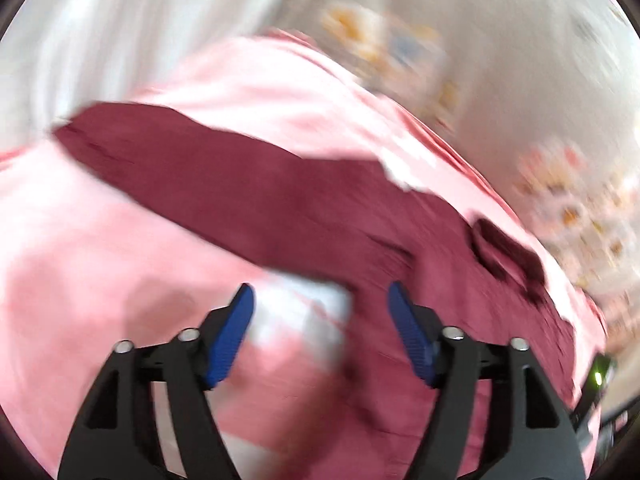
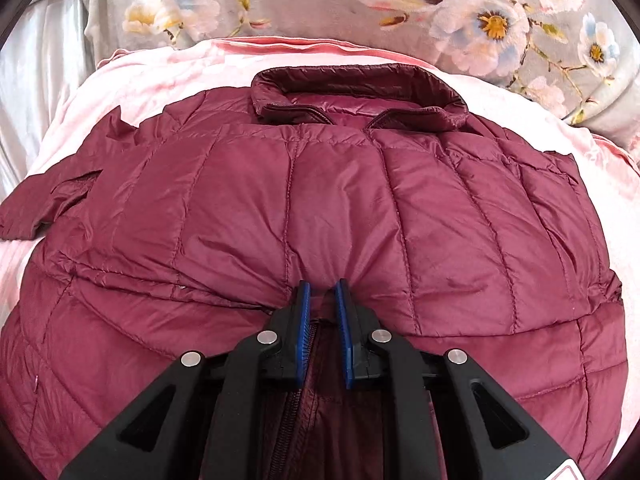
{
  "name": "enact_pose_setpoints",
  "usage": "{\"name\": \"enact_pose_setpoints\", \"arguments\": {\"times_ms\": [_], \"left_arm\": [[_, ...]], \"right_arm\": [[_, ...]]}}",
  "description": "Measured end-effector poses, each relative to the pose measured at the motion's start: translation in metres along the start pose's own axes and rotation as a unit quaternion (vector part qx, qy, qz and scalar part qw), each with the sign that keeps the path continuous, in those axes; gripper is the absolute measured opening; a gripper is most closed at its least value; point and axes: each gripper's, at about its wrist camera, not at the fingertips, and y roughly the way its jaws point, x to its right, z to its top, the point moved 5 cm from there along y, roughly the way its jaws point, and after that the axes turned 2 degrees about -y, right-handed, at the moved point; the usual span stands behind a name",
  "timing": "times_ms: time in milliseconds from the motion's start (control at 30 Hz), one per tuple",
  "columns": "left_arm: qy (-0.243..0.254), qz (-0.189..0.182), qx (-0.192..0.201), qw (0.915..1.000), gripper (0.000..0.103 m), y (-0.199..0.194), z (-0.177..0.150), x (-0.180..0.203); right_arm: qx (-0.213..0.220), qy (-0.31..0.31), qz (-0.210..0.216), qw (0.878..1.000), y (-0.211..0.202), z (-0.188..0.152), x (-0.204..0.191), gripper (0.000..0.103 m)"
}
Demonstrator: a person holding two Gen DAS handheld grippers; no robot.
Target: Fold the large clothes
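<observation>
A maroon puffer jacket [image 2: 320,208] lies spread on the pink blanket [image 2: 168,60] of a bed, its collar [image 2: 360,92] at the far end near a flowered pillow [image 2: 460,16]; the right tool [image 2: 322,294] has its blue pads nearly together, pinching a fold of the jacket by the zipper [image 2: 298,360] at the near edge; the left tool [image 1: 320,300] hangs with its pads wide apart and nothing between them, above the jacket's edge and the blanket, that view badly blurred.
</observation>
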Motion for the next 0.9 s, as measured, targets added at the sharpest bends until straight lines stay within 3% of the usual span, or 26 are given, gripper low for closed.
{"name": "enact_pose_setpoints", "arguments": {"times_ms": [100, 200, 300, 400, 467, 500, 567, 633, 733, 800, 900], "left_arm": [[-0.057, 0.058, 0.021, 0.9965, 0.073, -0.001, 0.034, -0.066], [-0.137, 0.092, 0.022, 0.9861, 0.073, 0.009, 0.061, -0.135], [-0.203, 0.106, 0.019, 0.9733, 0.073, 0.025, 0.081, -0.185], [-0.233, 0.102, 0.019, 0.967, 0.072, 0.042, 0.096, -0.205], [-0.241, 0.089, 0.024, 0.9662, 0.061, 0.051, 0.105, -0.207], [-0.24, 0.083, 0.023, 0.9668, 0.054, 0.055, 0.108, -0.205], [-0.229, 0.075, 0.011, 0.9706, 0.004, 0.067, 0.115, -0.193], [-0.207, 0.072, 0.012, 0.9757, 0.002, 0.067, 0.121, -0.175], [-0.145, 0.057, 0.05, 0.9866, 0.0, 0.042, 0.137, -0.128], [-0.093, 0.025, 0.079, 0.9922, 0.0, 0.017, 0.147, -0.068], [-0.018, -0.034, 0.114, 0.9927, 0.0, -0.023, 0.149, 0.024]], "right_arm": [[0.0, -0.005, -0.007, 1.0, 0.0, 0.0, -0.001, 0.014], [0.001, -0.008, -0.01, 1.0, 0.0, 0.0, -0.002, 0.014], [0.001, -0.007, -0.009, 1.0, 0.0, 0.0, -0.002, 0.014], [0.002, -0.006, -0.009, 1.0, -0.001, 0.001, -0.003, 0.014], [0.002, -0.007, -0.009, 1.0, -0.001, 0.0, -0.002, 0.014], [0.002, -0.008, -0.011, 1.0, -0.001, 0.0, -0.002, 0.014], [0.002, -0.008, -0.012, 1.0, -0.001, 0.0, -0.002, 0.014], [0.002, -0.008, -0.012, 1.0, -0.001, 0.0, -0.002, 0.014], [0.003, -0.007, -0.01, 1.0, -0.001, 0.001, -0.001, 0.014], [0.005, -0.002, -0.008, 1.0, -0.002, 0.001, 0.001, 0.015], [0.016, 0.014, -0.007, 1.0, -0.008, 0.003, 0.007, 0.017]]}}
